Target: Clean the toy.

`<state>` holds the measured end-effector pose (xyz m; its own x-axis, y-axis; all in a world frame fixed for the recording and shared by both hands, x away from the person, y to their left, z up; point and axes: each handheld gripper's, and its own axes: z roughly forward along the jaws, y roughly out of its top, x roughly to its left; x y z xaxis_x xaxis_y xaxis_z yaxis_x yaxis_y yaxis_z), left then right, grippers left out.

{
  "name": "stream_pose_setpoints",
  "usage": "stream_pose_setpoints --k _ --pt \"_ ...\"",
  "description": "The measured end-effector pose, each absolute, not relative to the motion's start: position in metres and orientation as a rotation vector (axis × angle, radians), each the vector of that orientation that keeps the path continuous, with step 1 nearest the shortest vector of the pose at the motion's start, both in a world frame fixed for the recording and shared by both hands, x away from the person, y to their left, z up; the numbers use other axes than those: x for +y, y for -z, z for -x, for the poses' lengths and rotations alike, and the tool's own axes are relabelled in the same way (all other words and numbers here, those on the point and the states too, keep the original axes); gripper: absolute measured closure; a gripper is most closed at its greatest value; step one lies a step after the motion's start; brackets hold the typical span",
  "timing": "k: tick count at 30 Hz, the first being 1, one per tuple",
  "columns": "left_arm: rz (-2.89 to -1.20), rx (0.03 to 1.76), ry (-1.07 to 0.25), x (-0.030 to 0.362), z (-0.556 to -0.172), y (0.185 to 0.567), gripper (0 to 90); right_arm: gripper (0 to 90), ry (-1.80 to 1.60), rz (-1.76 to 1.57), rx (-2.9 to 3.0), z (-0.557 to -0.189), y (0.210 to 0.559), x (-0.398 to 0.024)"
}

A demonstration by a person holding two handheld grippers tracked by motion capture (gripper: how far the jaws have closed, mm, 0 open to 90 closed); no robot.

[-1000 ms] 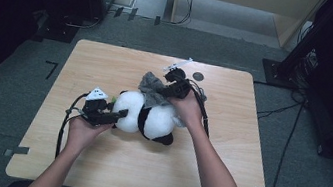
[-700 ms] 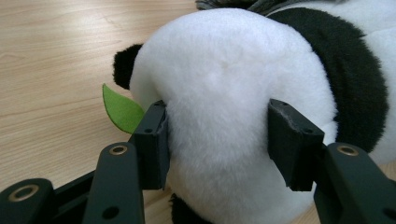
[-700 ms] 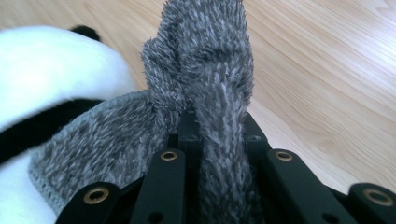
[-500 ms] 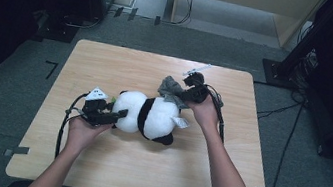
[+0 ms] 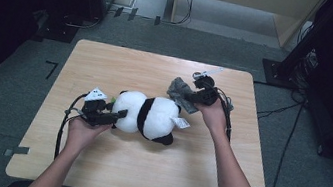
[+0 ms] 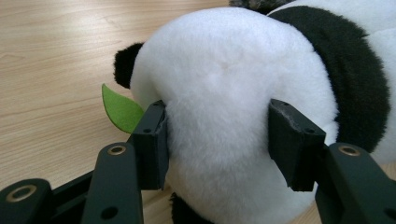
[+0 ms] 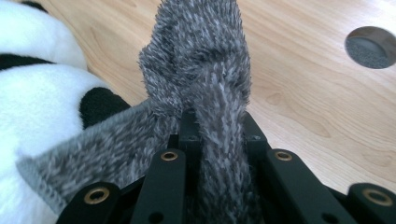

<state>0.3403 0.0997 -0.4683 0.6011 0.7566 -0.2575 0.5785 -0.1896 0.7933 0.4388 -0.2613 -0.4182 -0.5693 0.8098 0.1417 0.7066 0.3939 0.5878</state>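
Pale wooden table [image 5: 123,66] on grey carpet, dark equipment and cables around the edges.

Left gripper [image 6: 217,140] spread wide around the white rump of a plush panda [image 6: 243,102], both jaw pads pressing into the fur on either side without having closed down; seen from above, held at the panda's [image 5: 148,116] left end near the table's middle. Green felt leaf [image 6: 121,109] poking out beside the near jaw.

Right gripper [image 7: 217,140] pressed together on a fold of grey fuzzy cloth [image 7: 201,60], probably a small garment or scarf, pinched between the jaws and standing up past them. From above, right gripper [image 5: 194,94] and cloth [image 5: 181,92] up near the panda's far-right end, cloth touching or just off the body; cannot tell which.

Likely step: undressing the toy, or about to dress it, cloth in one claw and body steadied by the other. Next move probably calls for a firm hold on the rump while the cloth goes clear or back over a limb.

Count: one panda, one grey cloth, one leaf, two grippers, one round grommet hole [image 7: 371,46] in the tabletop.
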Motion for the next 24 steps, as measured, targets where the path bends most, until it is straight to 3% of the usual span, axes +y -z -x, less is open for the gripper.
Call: stream_pose_setpoints --k 10,24 --pt "-1.875 1.075 -0.239 0.099 -0.34 0.468 44.2 77.1 -1.077 -1.255 2.449 -0.429 0.366 -0.247" --pt "-1.876 1.073 -0.244 0.099 -0.34 0.468 44.3 76.9 -1.195 -0.994 2.597 -0.412 0.345 -0.141"
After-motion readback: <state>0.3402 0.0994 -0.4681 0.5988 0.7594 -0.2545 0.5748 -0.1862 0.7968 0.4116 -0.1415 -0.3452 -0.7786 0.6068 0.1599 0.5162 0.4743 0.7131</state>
